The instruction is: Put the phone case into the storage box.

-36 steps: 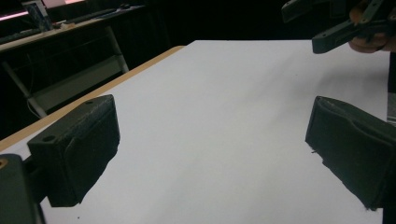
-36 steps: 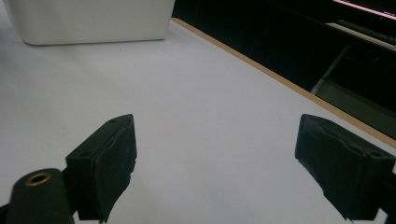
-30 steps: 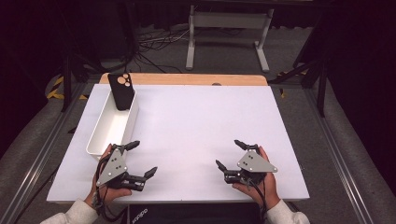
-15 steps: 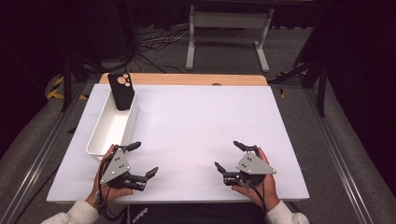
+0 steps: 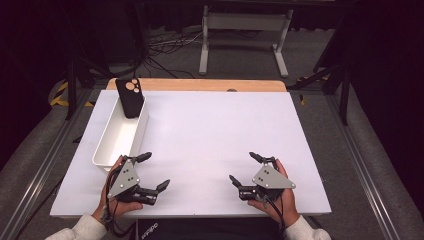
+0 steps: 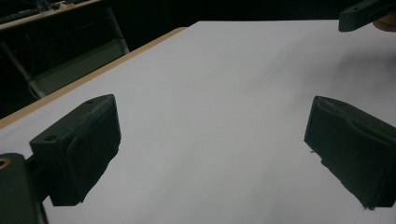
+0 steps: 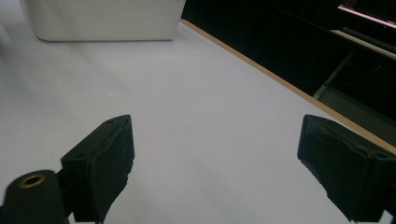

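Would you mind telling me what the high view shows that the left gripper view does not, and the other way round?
High view alone: the black phone case standing propped in the far end of the white bin, both of the person's hands, and the floor with the stand behind the table. Left gripper view alone: a close look at the left tongs, their pads wide apart with bare surface between them. Both share the white table top, its wooden far edge, and part of the right tongs.

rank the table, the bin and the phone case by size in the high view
1. table
2. bin
3. phone case, which leans in the bin's far end, farther from the camera, but is clearly smallest.
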Available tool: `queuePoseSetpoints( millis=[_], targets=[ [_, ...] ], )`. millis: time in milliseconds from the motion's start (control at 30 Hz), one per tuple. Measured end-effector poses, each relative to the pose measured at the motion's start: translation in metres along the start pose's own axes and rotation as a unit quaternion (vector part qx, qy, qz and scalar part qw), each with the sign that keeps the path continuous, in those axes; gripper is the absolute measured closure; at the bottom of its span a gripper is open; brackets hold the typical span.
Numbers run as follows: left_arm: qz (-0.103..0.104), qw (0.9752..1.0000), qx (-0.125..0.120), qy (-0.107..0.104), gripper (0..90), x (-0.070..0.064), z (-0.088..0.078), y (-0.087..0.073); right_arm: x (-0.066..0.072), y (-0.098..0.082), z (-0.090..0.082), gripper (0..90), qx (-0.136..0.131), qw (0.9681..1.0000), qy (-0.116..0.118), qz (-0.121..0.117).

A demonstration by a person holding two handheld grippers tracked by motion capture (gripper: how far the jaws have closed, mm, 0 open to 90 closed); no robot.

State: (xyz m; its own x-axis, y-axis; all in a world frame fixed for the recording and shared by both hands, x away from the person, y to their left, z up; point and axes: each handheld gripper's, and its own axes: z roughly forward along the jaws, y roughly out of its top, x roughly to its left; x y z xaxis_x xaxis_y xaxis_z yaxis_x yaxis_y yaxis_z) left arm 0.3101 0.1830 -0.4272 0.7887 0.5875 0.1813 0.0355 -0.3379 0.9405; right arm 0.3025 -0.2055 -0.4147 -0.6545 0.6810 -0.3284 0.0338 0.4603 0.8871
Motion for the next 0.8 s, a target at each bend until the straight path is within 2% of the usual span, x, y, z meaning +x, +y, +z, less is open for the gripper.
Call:
queuePoseSetpoints(
  millis=[533,800],
  targets=[
    [0.001,1.0000,0.002,-0.005,4.8,-0.0002,0.0011,0.0003,0.0026,-0.0002,0.0014,11.6,0.006,0.9999,-0.001,-0.010],
    [-0.003,0.9999,0.004,-0.009,4.8,0.0001,0.0026,0.0005,0.0015,-0.0011,0.0023,11.6,0.009,0.9999,0.002,-0.007]
  ],
)
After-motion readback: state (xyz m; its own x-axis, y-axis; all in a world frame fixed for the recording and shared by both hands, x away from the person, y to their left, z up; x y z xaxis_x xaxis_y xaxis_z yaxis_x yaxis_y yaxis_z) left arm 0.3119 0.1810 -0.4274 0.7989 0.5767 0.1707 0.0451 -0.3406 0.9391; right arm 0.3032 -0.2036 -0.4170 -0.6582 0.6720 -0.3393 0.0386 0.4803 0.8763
